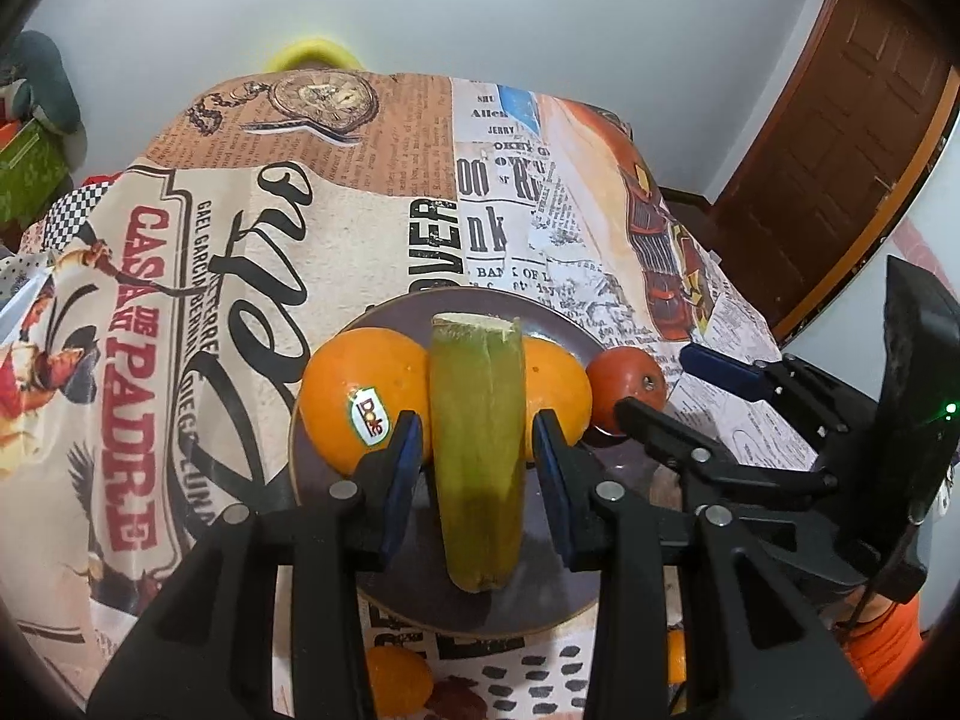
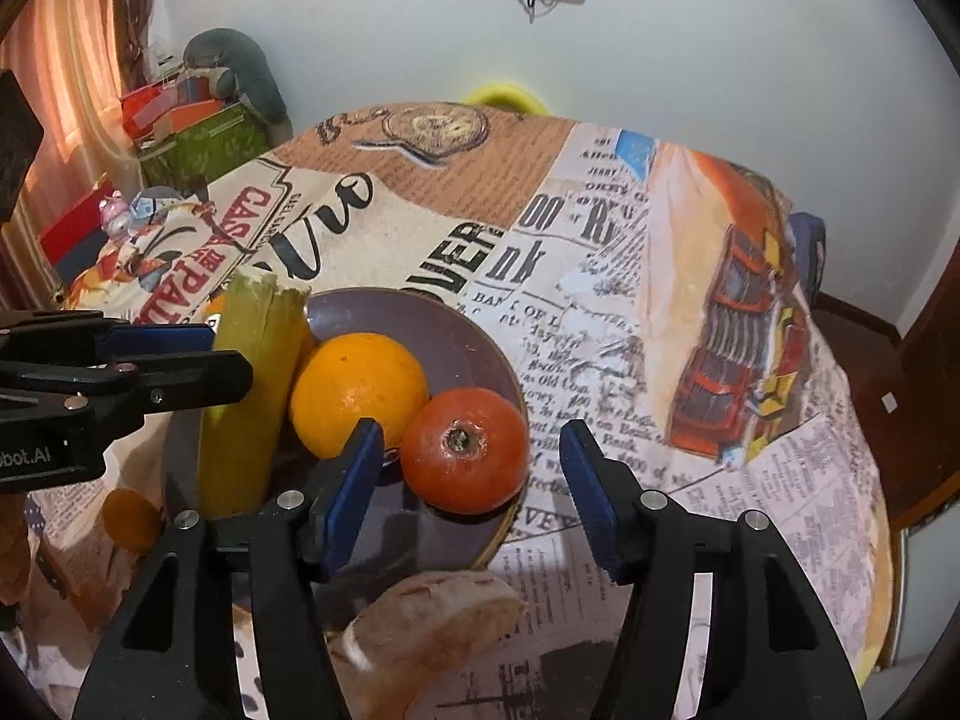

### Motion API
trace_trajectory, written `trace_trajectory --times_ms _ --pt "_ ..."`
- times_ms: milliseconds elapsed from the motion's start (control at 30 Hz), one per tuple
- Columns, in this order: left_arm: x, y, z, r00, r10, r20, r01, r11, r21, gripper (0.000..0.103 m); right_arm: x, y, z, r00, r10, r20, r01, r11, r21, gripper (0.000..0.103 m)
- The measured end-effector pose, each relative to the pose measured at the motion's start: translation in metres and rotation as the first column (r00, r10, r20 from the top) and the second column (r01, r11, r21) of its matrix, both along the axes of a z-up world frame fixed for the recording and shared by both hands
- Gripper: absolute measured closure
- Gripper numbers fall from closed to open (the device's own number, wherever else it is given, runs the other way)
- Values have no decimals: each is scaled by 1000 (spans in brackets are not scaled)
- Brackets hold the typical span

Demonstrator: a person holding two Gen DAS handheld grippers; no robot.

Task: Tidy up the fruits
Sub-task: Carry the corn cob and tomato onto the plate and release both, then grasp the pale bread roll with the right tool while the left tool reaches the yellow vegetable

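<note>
Plate (image 1: 558, 600): holding two oranges (image 1: 360, 396), plantain (image 1: 477, 456), tomato (image 2: 465, 450). Left gripper (image 1: 477, 444) straddling the plantain, apparently unpinched; right gripper (image 2: 474, 480) spread. Small orange fruit (image 1: 396, 684) remaining off-plate.

Light: bright, even indoor light; warm glow through the curtain (image 2: 72, 78) in the right wrist view
Shadows: soft, faint
Distortion: strong fisheye bending, dark corners
Blur: yellow object (image 1: 312, 54) behind the worktop

The second orange (image 1: 555, 402) is largely hidden behind the green fruit (image 1: 477, 450) at the centre of the left wrist view. A small orange fruit (image 1: 396, 681) at the lower edge is half covered by the gripper frame. In the right wrist view, the labelled orange (image 2: 215, 307) is almost wholly concealed at centre left.
</note>
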State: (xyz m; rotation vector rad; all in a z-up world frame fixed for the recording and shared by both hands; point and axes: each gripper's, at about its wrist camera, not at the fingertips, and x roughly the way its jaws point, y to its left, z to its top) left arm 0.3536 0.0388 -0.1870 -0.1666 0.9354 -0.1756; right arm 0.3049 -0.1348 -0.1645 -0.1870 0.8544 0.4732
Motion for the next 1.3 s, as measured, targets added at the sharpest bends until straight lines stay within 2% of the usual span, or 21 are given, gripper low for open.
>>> trace_trajectory --times_ms 300,500,633,900,1067,1133,1167,1300 --pt "-34 -1 20 1000 -5 26 4 1000 27 65 -33 -9 19 1000 -14 -7 15 1000 25 44" --pt "-57 2 24 1000 -3 30 2 999 40 62 -56 -12 12 999 -23 -25 23 1000 -1 41" --pt "-69 7 17 1000 19 22 -20 999 49 52 -63 -11 -3 997 -25 -69 24 1000 -14 41" --pt "-80 11 -9 999 38 -36 -35 997 71 52 -60 -4 -27 989 -32 -141 28 999 -30 41" --pt "-81 8 -14 999 31 -37 -28 996 83 52 -54 -3 -33 985 -44 -168 42 999 -17 41" --pt "-82 5 -15 999 24 -35 -21 996 90 52 -53 -5 -35 982 -37 -183 41 999 15 42" --pt "-81 4 -16 999 22 -35 -18 995 93 52 -53 -8 -35 981 -33 -190 40 999 28 44" --pt "-83 -3 -18 999 12 -42 -8 995 95 52 -57 -15 -34 980 -26 -199 36 998 48 63"
